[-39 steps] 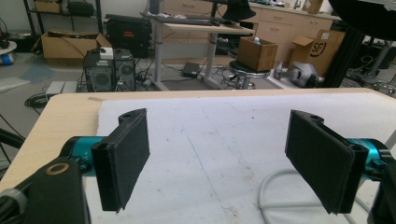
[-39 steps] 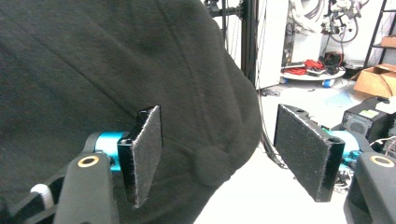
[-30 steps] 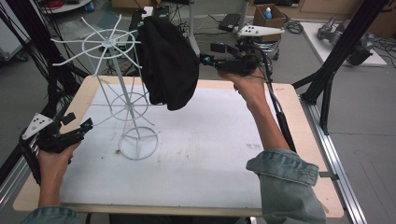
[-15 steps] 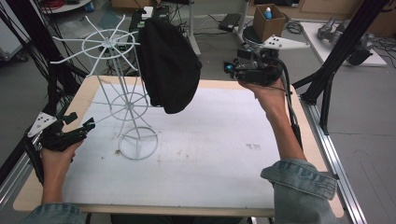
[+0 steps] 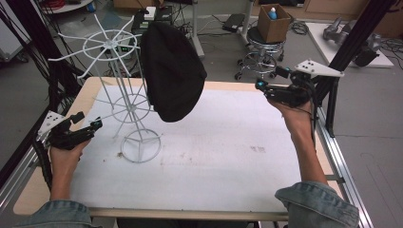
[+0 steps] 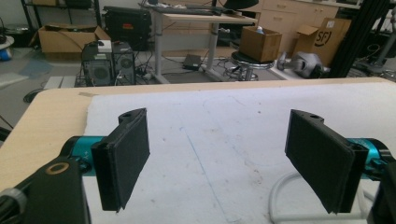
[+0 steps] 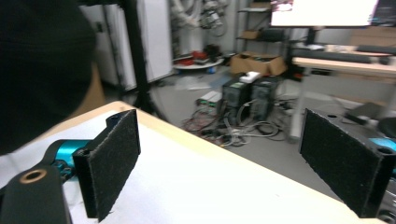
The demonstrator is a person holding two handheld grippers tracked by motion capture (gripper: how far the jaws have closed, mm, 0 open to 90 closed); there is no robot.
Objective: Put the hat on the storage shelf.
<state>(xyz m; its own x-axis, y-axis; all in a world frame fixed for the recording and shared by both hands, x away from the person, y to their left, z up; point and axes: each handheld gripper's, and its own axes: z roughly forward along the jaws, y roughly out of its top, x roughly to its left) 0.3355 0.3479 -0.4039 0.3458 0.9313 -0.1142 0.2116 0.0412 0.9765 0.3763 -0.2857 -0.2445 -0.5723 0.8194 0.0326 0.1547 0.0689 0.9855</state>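
A black hat (image 5: 173, 71) hangs from an arm of a white wire rack (image 5: 110, 45) whose ring base (image 5: 140, 148) stands on the white table mat (image 5: 237, 156). My right gripper (image 5: 270, 78) is at the table's far right edge, well clear of the hat. Its jaws have just been opening and stand wide with nothing between them (image 7: 229, 158); the hat (image 7: 37, 65) shows dark at the left of the right gripper view. My left gripper (image 5: 87, 120) rests at the left edge beside the rack, open and empty (image 6: 229, 158), with the ring base (image 6: 285, 186) near its right jaw.
A black frame post (image 5: 351, 42) rises just behind my right hand. Beyond the table stand a stool with a cardboard box (image 5: 273, 21) and computer towers (image 6: 109, 63) on the floor. The rack's thin arms spread over the table's left half.
My right gripper has drawn back to the right and downward, away from the hat, with its jaws spreading. The hat stays hanging on the rack. My left hand has kept still.
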